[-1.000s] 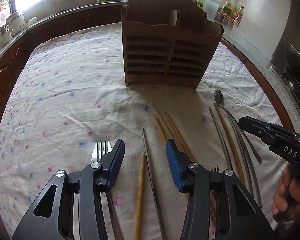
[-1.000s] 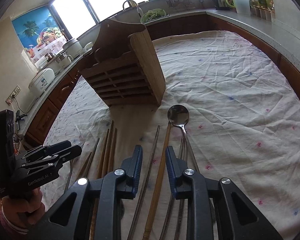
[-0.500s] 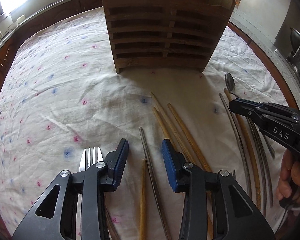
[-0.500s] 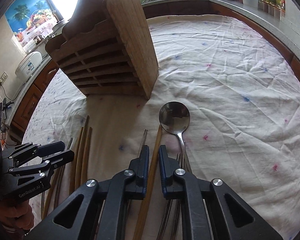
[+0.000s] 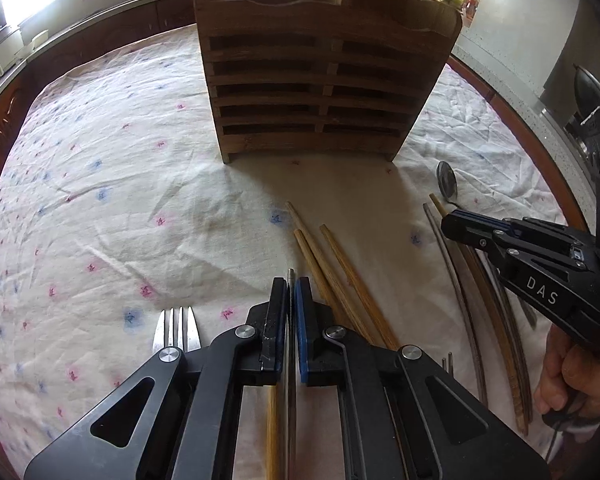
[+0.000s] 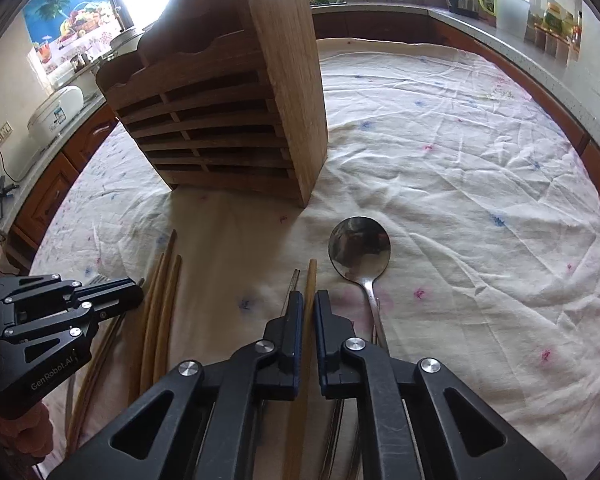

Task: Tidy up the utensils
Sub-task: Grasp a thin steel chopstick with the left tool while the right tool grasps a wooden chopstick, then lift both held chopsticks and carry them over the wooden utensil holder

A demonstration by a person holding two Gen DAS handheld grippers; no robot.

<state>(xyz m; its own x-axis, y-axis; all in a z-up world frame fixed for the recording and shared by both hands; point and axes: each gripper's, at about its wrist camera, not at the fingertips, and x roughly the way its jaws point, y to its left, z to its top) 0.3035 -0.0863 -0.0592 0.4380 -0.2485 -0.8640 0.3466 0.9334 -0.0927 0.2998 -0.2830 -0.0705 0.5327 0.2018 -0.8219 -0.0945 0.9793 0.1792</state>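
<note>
A slatted wooden utensil holder [image 5: 320,80] stands upright on the cloth at the back, also seen as holder [image 6: 228,120]. My left gripper [image 5: 291,284] points down at the table. Its jaws are closing tight, and the pads press a thin grey metal chopstick [image 5: 290,278] that lies flat. My right gripper [image 6: 309,296] has its jaws closing onto a wooden chopstick [image 6: 311,272], which is pinched between the pads and also lies on the cloth. Each gripper shows in the other's view: right gripper [image 5: 450,222], left gripper [image 6: 134,288].
A fork [image 5: 176,328] lies left of my left gripper. Three wooden chopsticks [image 5: 332,264] lie to its right. A steel spoon [image 6: 360,248] and a metal chopstick [image 6: 295,280] flank my right gripper. More long utensils [image 5: 472,280] lie under it. Kitchen counters ring the cloth-covered table [image 6: 460,160].
Both grippers have gone from open to shut, the left onto the metal chopstick and the right onto the wooden one. Both also came lower and nearer the holder.
</note>
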